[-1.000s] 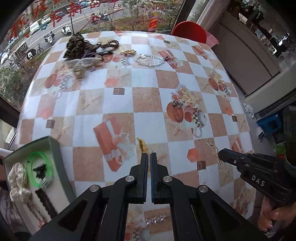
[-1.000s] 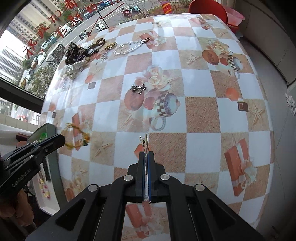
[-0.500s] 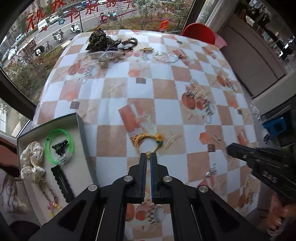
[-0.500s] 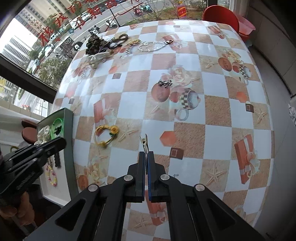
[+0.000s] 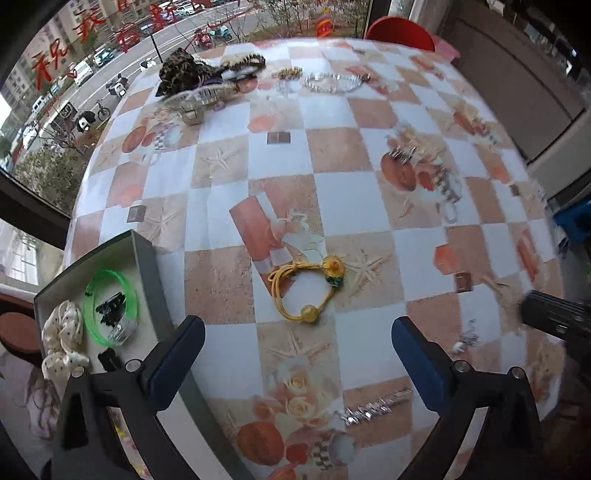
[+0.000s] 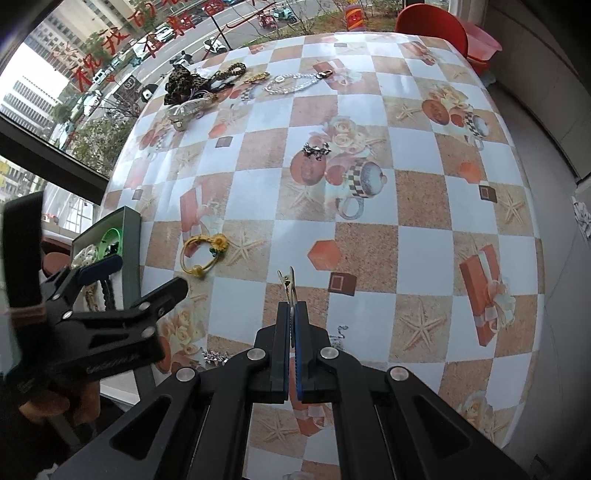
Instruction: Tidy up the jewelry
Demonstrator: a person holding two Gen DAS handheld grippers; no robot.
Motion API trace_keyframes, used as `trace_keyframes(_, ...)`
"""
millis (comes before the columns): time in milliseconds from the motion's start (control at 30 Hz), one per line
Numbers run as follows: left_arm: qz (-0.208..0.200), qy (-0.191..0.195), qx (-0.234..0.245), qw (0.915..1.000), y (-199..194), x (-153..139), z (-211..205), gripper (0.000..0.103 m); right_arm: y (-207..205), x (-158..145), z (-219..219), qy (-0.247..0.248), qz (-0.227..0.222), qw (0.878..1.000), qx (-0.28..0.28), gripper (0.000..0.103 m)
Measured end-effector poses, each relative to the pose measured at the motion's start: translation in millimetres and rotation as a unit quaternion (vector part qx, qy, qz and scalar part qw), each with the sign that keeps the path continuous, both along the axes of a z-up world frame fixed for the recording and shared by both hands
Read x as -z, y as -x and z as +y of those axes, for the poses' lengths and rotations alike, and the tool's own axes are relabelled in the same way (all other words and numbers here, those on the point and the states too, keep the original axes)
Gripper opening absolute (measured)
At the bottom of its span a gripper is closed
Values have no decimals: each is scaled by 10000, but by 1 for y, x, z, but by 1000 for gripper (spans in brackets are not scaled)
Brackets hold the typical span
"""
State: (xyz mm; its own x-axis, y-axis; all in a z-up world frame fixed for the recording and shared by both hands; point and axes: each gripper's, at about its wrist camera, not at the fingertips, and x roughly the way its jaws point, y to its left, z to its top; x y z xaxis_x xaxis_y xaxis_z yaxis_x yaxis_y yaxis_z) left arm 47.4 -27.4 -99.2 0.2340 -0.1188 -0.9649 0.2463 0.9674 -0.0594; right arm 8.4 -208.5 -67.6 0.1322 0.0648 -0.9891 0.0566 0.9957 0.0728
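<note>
A round table (image 5: 343, 199) fills both views, covered in a glossy cloth of tan and white checks printed with starfish, roses, cups and gift boxes. Behind it a large window with red lettering looks down on a street with parked cars and scooters; a red chair (image 6: 430, 22) stands at the far edge, and pale cabinets run along the right wall.

The left gripper (image 5: 295, 354) hangs over the near side of the table, its jaws opening wide with nothing between them; the yellow hair tie (image 5: 306, 288) with its flower lies on the cloth just beyond the blue pads. To its left a grey-green box (image 5: 147, 266) sits at the table's edge holding a green bangle (image 5: 110, 308), a dotted white scrunchie (image 5: 61, 341) and dark clips.

The right gripper (image 6: 292, 314) is clamped on a thin metal hair clip (image 6: 287, 284), whose tip sticks out past the fingers above the cloth.

A heap of jewelry (image 6: 192, 86), a silver chain (image 6: 295, 83) and a small dark charm (image 6: 316, 148) lie farther back.
</note>
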Motion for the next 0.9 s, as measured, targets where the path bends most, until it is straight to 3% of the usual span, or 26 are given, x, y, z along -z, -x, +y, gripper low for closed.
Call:
trace_keyframes(100,131,-120,69,9998,-10,20,-5,103,3,2,-4,5,40,10000,24,2)
trace_keyframes(167,230,-140,113,9996,-17,31,-8,93,5,2,-6,9,58,10000,40,2)
trace_keyframes(233,357,-113,179,9991,-22,40,-11,90,7,2,-8,12,72,10000,63,2)
trace_keyframes(300,402,-142,258,9988,-23,46,-15,74,9,3,-11,8,93,9999,102,2)
trace_keyframes(333,477,-170,292,9983,-24,50,-16,57,9,3,-12,7,100,9999,114,2)
trace_keyframes(400,455,-80,293,9985,-23,50,-16,42,10,4,-14,4,109,9998,143,2)
trace_keyframes(433,436,-35,326,9985,-22,49,-16,23,10,4,-15,4,111,9998,153,2)
trace_keyframes(467,460,-3,378,9982,-21,49,-17,16,11,4,-15,6,112,9998,160,2)
trace_keyframes(633,430,264,364,9981,-16,40,-12,16,10,3,-17,-4,99,9998,169,2)
trace_keyframes(900,198,653,177,9975,2,-3,8,16,6,-4,-7,-85,50,9999,102,2)
